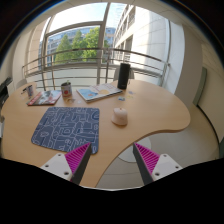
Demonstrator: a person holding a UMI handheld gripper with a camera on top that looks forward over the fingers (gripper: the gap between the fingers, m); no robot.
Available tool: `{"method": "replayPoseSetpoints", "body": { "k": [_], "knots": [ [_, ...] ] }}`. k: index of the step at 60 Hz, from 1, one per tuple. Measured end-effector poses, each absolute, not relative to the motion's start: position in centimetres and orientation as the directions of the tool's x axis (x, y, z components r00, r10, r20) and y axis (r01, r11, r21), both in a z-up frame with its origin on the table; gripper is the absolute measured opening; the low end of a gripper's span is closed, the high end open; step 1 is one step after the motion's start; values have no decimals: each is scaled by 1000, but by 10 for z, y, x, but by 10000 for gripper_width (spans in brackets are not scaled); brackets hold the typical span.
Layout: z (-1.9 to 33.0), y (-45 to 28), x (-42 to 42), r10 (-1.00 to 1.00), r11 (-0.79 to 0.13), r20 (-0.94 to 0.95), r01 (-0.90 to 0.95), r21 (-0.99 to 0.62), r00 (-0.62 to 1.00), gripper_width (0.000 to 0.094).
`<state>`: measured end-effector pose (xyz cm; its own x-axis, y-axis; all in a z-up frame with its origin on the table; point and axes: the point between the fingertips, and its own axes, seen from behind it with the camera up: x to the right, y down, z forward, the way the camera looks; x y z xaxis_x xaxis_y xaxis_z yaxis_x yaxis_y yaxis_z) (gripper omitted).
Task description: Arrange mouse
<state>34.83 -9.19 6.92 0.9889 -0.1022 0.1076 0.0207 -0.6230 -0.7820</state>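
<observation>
A small white mouse [120, 117] lies on the wooden table [150, 110], just right of a dark blue patterned mouse mat [67, 128]. My gripper [112, 160] is open and empty, well short of the mouse, near the table's curved front edge. Its left finger [78, 157] hangs over the mat's near right corner. Its right finger [147, 156] is over the bare table edge. The mouse lies beyond the fingers, roughly in line with the gap between them.
At the back of the table stand a dark cylinder [123, 76], a small can [67, 90], a book or papers [98, 93] and magazines [42, 97]. A railing and large windows rise behind. The floor shows below the table's curved edge.
</observation>
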Motion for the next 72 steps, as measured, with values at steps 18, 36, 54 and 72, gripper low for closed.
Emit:
{"method": "replayPoseSetpoints", "body": {
  "k": [18,36,54,72],
  "knots": [
    [15,73,408,-91,-618,74,2,-786,993,851],
    [-11,129,412,-78,-622,30,-25,-783,997,524],
    [42,123,427,-130,-558,80,-6,-830,988,425],
    [239,114,318,-74,-269,-2,-22,-963,997,423]
  ]
}}
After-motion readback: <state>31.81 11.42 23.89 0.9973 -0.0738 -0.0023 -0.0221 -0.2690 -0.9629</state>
